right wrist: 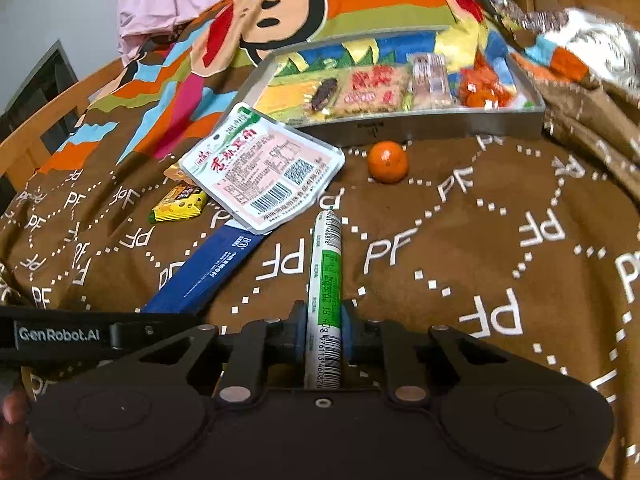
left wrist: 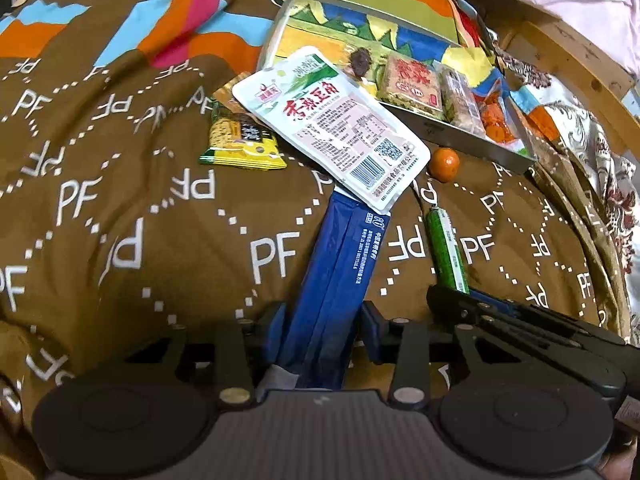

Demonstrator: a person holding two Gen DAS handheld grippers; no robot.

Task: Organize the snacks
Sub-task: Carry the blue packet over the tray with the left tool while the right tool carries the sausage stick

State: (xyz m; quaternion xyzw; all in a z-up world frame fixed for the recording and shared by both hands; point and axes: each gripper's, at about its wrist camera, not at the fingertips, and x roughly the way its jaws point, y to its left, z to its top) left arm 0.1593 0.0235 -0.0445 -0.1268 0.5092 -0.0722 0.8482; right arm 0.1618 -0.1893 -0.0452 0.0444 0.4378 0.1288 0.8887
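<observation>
Surface: everything lies on a bed under a brown quilt [right wrist: 460,216] printed with white PF letters, and a metal tray [right wrist: 440,128] sits toward the far edge of it.

Left hand-held gripper [left wrist: 326,330]: narrowed onto the near end of a long blue packet [left wrist: 340,256], its blue pads against both sides. The packet's far tip is tucked under the white pouch, so it reads as gripped but not yet lifted clear.

Right hand-held gripper [right wrist: 323,334]: closed down on a slim green-and-white snack stick [right wrist: 326,276], pads flush on either side of its near end. The stick points straight away toward the tray.

Tray contents: already holding a dark dried-fruit piece [right wrist: 323,94], a red-printed square pack [right wrist: 374,88], a clear bar pack [right wrist: 430,78] and orange wrapped bits [right wrist: 480,92] at its right end. The left part of the tray floor shows bare.

Loose snacks: the white pouch [right wrist: 264,168] lies just off the tray's near left corner, overlapping a yellow packet [right wrist: 180,204]. A small orange [right wrist: 388,161] sits just beside the tray's near wall.

Step in hand: both grasps look set, so this is the pick-up stage with four or five snacks left outside the tray.

Next move: lift each piece and carry it forward over the near wall. The blue packet likely needs sliding back first so it doesn't drag the pouch along. The stick's path passes close to the orange, so go over it, then release into the bare left part.
</observation>
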